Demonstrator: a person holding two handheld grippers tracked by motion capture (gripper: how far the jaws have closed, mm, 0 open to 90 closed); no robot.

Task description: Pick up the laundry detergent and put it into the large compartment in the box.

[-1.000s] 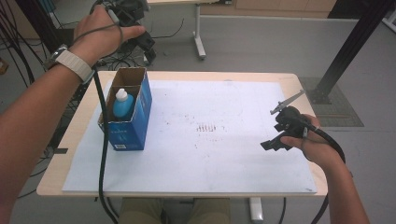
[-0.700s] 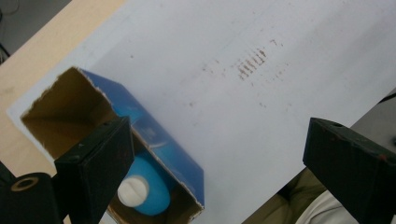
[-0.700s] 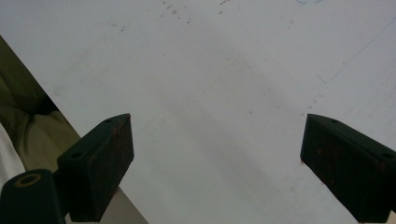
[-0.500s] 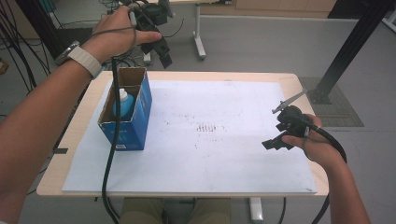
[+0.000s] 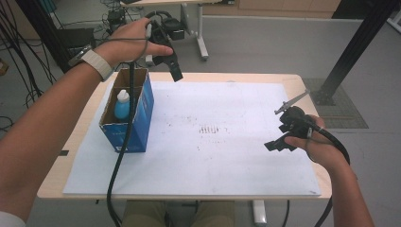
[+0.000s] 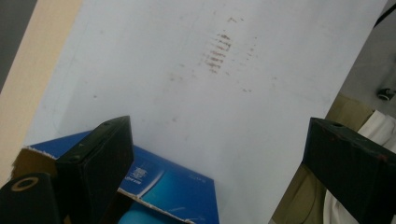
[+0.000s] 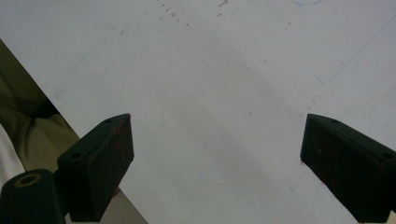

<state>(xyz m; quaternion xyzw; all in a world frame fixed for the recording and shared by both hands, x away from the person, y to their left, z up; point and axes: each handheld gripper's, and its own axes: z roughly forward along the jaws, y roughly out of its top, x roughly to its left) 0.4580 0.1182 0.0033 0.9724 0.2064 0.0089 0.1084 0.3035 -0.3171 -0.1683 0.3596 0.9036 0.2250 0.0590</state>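
Note:
An open blue cardboard box (image 5: 130,118) stands at the left of the white sheet (image 5: 213,156), with a white-capped blue bottle (image 5: 122,105) upright inside it. My left gripper (image 5: 165,64) hangs in the air above the table's far left edge, just beyond the box, jaws open and empty. In the left gripper view its jaws (image 6: 217,158) stand wide apart over the box's rim (image 6: 173,186). My right gripper (image 5: 280,137) hovers low over the right side of the sheet, open and empty; the right gripper view looks between its jaws (image 7: 217,158) onto bare sheet (image 7: 210,70).
The wooden table (image 5: 71,156) shows around the sheet's edges. A faint patch of brown marks (image 5: 210,128) lies mid-sheet. A black cable (image 5: 120,156) trails from my left gripper across the box's front. A black post (image 5: 350,52) and other table legs stand on the floor behind.
My left gripper has swung rightward, from beyond the table's back left corner to above the box's far end. The right gripper has stayed almost still.

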